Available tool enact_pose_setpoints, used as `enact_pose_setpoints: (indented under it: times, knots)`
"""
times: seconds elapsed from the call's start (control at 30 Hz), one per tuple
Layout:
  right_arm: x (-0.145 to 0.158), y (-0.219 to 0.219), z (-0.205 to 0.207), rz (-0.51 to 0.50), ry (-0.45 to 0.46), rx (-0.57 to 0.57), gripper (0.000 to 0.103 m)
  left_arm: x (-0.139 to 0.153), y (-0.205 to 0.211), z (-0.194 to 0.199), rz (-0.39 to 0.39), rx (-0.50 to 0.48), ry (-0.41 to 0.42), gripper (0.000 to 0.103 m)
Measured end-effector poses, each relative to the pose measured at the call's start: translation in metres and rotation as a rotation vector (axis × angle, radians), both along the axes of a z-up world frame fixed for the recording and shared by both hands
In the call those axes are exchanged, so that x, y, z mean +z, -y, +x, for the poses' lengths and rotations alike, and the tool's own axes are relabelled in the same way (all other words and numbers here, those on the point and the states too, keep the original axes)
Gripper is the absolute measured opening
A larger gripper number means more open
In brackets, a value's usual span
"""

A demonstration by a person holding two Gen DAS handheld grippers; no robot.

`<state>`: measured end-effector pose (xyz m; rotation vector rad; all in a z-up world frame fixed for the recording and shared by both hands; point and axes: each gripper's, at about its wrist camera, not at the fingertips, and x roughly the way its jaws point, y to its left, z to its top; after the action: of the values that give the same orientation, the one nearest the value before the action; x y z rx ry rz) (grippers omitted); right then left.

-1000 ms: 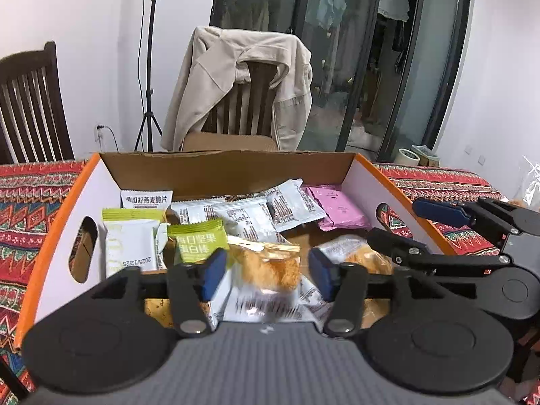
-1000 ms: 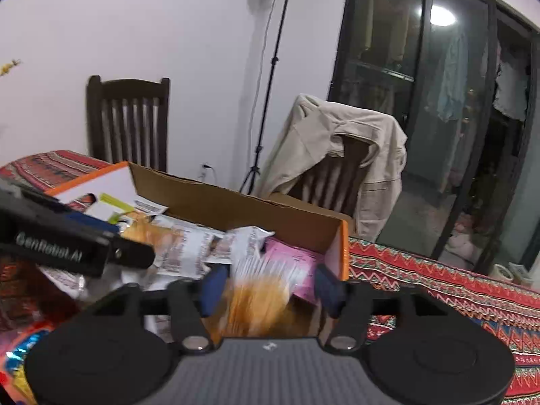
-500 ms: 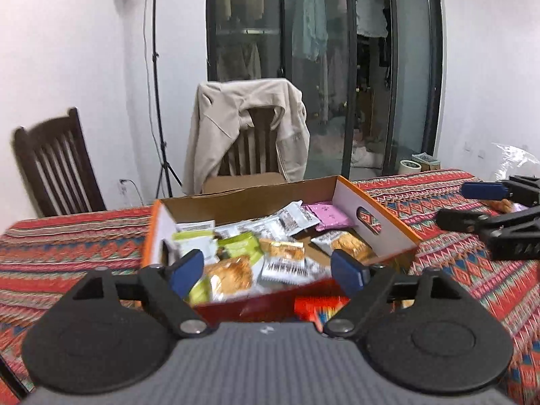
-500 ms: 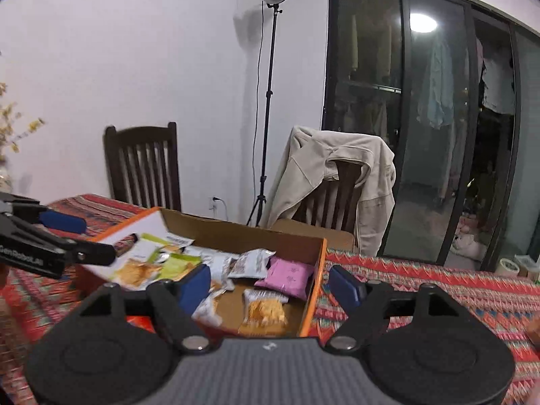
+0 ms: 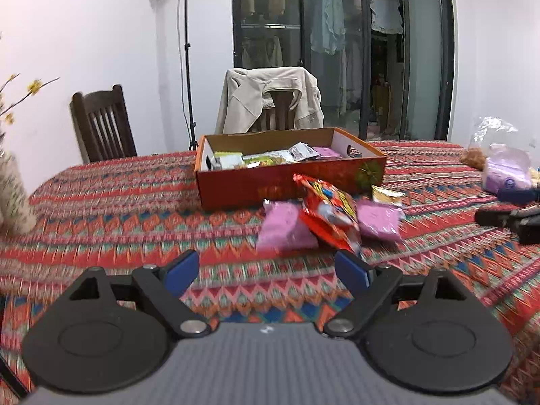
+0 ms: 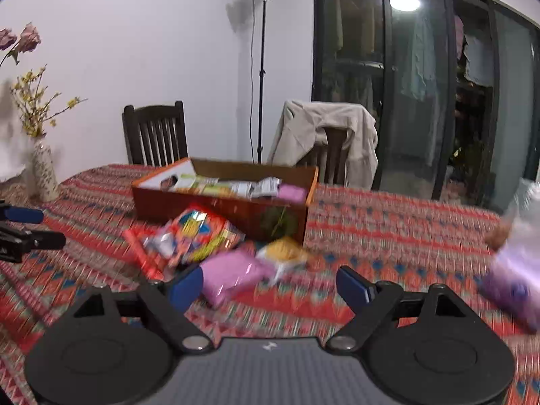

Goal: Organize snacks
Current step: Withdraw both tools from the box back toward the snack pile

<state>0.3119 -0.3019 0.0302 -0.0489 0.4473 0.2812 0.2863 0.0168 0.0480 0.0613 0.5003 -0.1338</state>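
Note:
An orange cardboard box (image 5: 290, 182) (image 6: 216, 209) holds several snack packets. In front of it on the patterned tablecloth lie a red foil bag (image 5: 329, 211) (image 6: 192, 236), two pink packets (image 5: 285, 227) (image 5: 379, 219) and a small yellow packet (image 5: 386, 195) (image 6: 285, 251). A pink packet also shows in the right wrist view (image 6: 233, 278). My left gripper (image 5: 266, 271) is open and empty, well short of the packets. My right gripper (image 6: 270, 287) is open and empty, close to the pink packet. The right gripper also shows at the right edge of the left wrist view (image 5: 513, 212).
A patterned vase (image 5: 13, 199) (image 6: 44, 177) with flowers stands at the table's left edge. A clear bag with purple items (image 5: 503, 165) (image 6: 519, 270) lies at the right. Two wooden chairs (image 5: 101, 125) (image 6: 324, 148) and a light stand (image 6: 260, 64) stand behind the table.
Both grippers have drawn back from over the box and opened wide. The packets they held are left in the box. The snacks in front of the box have come into view.

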Motion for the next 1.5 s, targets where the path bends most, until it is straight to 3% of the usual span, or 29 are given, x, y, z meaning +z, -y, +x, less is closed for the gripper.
enact_pose_setpoints:
  times: [0.13, 0.4, 0.73, 1.13, 1.4, 1.5]
  knots:
    - [-0.017, -0.003, -0.033, 0.034, -0.044, -0.020, 0.086, -0.008, -0.010, -0.039, -0.034, 0.025, -0.030, 0.089]
    - [-0.031, -0.007, -0.079, 0.029, -0.082, -0.033, 0.086, -0.009, -0.028, -0.088, -0.030, 0.114, -0.027, 0.089]
    - [-0.027, -0.012, -0.088, 0.029, -0.064, -0.032, 0.086, -0.008, -0.029, -0.091, -0.037, 0.144, -0.026, 0.089]
    - [-0.033, -0.008, -0.041, 0.050, -0.088, -0.070, 0.086, -0.007, -0.032, -0.023, -0.012, 0.164, -0.024, 0.089]
    - [-0.038, -0.016, 0.028, 0.069, -0.098, -0.074, 0.084, 0.000, -0.015, 0.075, 0.064, 0.088, 0.031, 0.089]
    - [-0.038, -0.015, 0.068, 0.128, -0.112, -0.076, 0.084, -0.008, -0.001, 0.124, 0.105, 0.071, -0.008, 0.089]
